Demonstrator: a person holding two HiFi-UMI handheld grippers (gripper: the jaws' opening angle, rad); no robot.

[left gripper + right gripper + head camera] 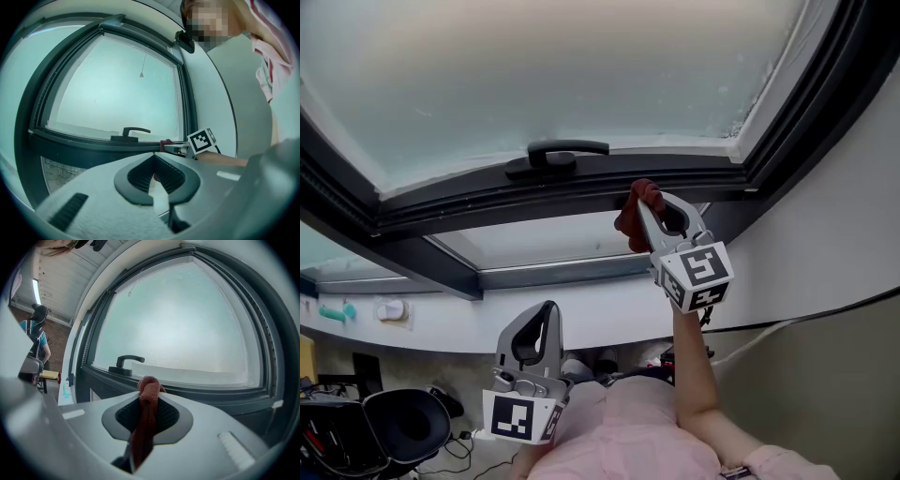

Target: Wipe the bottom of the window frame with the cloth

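- The right tongs (645,201) (149,395) are raised to the lower bar of the window frame (581,190) (197,394), with the person's bare forearm (694,366) stretched up behind them
- Their jaws are pressed onto a rust-red cloth (635,217) (149,389), which bunches into a knob past the tips and trails back down between the jaws
- In the head view the cloth overlaps the underside of that dark bar, to the right of the black handle (567,151) (126,361); whether it actually presses on the bar cannot be told
- The left tongs (549,309) (154,157) are held low, well apart from the frame, and point up toward it
- Their jaws meet at the tips with nothing between them
- The left gripper view shows the right tongs and the cloth (165,143) at the frame's bottom edge (93,143), right of the handle (133,131)
- The frosted pane (562,66) fills the frame above the bar
- Pale wall (825,234) lies to the right of the frame
- A dark office chair (403,427) stands on the floor at lower left
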